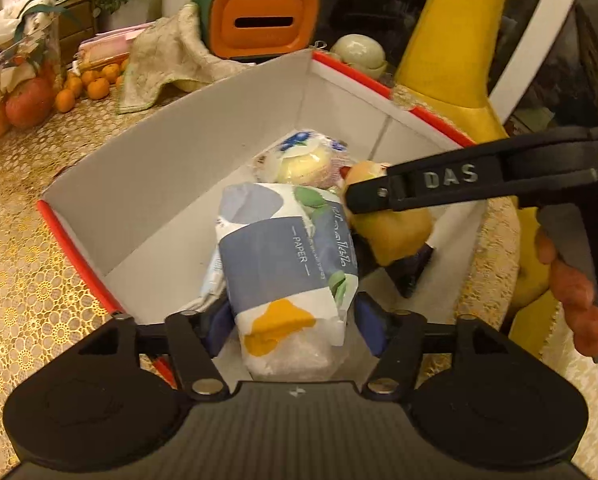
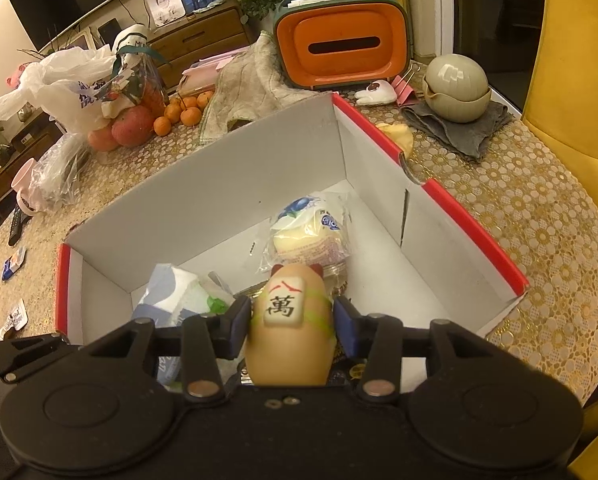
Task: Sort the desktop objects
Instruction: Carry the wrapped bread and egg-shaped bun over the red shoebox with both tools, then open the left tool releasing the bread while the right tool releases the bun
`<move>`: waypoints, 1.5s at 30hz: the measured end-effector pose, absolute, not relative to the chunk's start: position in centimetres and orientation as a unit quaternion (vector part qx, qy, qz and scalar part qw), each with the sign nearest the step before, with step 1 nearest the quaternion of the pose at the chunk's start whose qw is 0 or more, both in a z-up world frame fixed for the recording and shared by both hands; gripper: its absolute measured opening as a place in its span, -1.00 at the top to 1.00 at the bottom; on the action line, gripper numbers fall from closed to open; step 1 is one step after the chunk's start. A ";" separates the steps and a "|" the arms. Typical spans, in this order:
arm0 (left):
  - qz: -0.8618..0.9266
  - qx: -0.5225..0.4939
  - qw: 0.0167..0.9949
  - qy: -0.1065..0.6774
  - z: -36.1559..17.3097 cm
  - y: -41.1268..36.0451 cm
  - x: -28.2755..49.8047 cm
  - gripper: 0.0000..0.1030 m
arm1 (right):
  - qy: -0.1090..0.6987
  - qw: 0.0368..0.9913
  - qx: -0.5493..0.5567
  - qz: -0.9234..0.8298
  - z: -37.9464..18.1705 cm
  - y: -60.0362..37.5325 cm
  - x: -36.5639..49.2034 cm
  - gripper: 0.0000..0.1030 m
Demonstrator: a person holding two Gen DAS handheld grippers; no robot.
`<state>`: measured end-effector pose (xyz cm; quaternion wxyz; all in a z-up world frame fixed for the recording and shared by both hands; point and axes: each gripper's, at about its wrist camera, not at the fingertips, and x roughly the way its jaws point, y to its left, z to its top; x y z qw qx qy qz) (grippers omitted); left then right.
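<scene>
A white cardboard box with red rims (image 1: 147, 184) (image 2: 203, 200) sits on the gold-patterned table. A wrapped bun (image 1: 299, 158) (image 2: 309, 236) lies inside it. My left gripper (image 1: 289, 324) is shut on a paper tissue pack (image 1: 287, 264) and holds it over the box; the pack also shows in the right wrist view (image 2: 171, 300). My right gripper (image 2: 289, 324) is shut on a tan cat figurine with a mahjong tile on it (image 2: 289, 336) over the box's near part. In the left wrist view the right gripper (image 1: 379, 196) reaches in from the right with the figurine (image 1: 395, 236).
An orange-and-green tissue holder (image 2: 341, 44) stands behind the box, with a beige cloth (image 2: 251, 80) beside it. Apples and tangerines (image 2: 167, 118) and plastic bags (image 2: 71, 84) lie at the back left. Stacked bowls on a grey cloth (image 2: 457, 88) sit back right. A yellow chair (image 2: 579, 60) stands right.
</scene>
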<state>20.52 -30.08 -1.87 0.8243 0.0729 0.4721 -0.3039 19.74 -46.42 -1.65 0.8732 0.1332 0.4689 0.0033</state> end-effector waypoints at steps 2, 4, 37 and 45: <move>-0.307 0.079 0.824 0.470 -1.7 -30.2 20.1 -0.28 | 0.471 0.872 0.134 0.004 -1.6 -46.3 19.6 0.10; -0.310 0.082 0.824 0.467 -1.5 -30.3 19.8 -0.29 | 0.471 0.872 0.133 0.004 -1.4 -46.2 19.5 0.09; -0.278 0.039 0.866 0.414 4.0 -22.8 14.5 -0.44 | 0.444 0.889 0.101 0.044 4.4 -40.4 13.6 -0.16; -0.253 0.030 0.879 0.403 4.9 -18.9 13.0 -0.44 | 0.441 0.890 0.098 0.059 5.0 -38.1 12.9 -0.26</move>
